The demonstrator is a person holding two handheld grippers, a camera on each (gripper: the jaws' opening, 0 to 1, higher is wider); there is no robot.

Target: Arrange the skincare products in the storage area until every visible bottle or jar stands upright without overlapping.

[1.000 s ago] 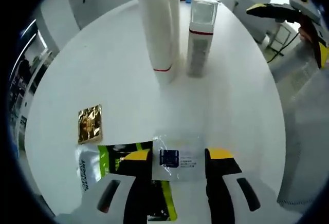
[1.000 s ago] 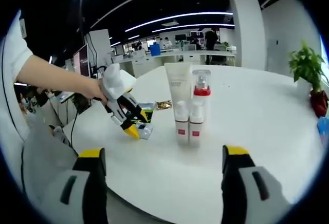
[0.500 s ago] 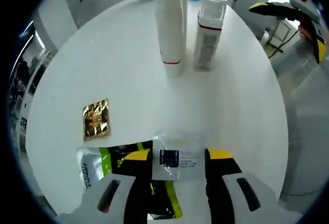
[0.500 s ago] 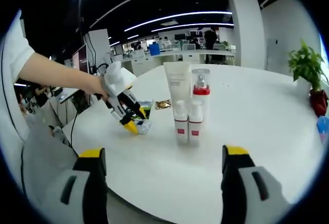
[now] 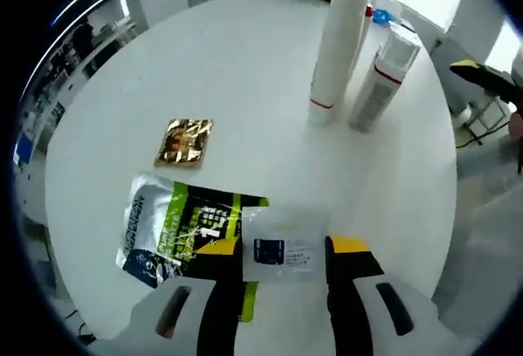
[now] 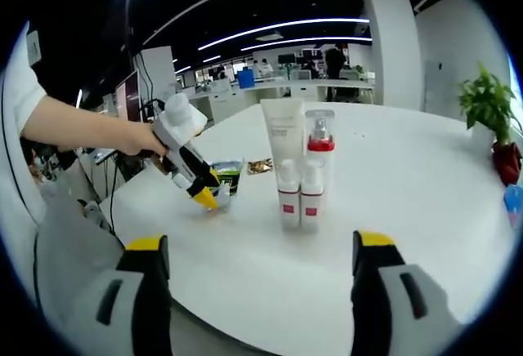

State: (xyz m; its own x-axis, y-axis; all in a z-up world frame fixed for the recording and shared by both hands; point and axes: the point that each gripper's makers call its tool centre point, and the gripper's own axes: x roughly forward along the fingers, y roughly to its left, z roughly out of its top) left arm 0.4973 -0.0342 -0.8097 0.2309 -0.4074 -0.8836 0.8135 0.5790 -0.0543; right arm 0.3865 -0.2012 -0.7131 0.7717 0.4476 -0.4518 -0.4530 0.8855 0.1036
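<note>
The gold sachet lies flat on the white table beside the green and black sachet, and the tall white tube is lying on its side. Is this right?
Not quite. The tall white tube stands upright, next to the clear-capped bottle; both the left gripper view and the right gripper view show this. The rest holds: the gold sachet lies flat on the white table beside the green and black sachet.

Left gripper (image 5: 284,251) grips a clear sachet (image 5: 282,244) above the table (image 5: 245,86).
</note>
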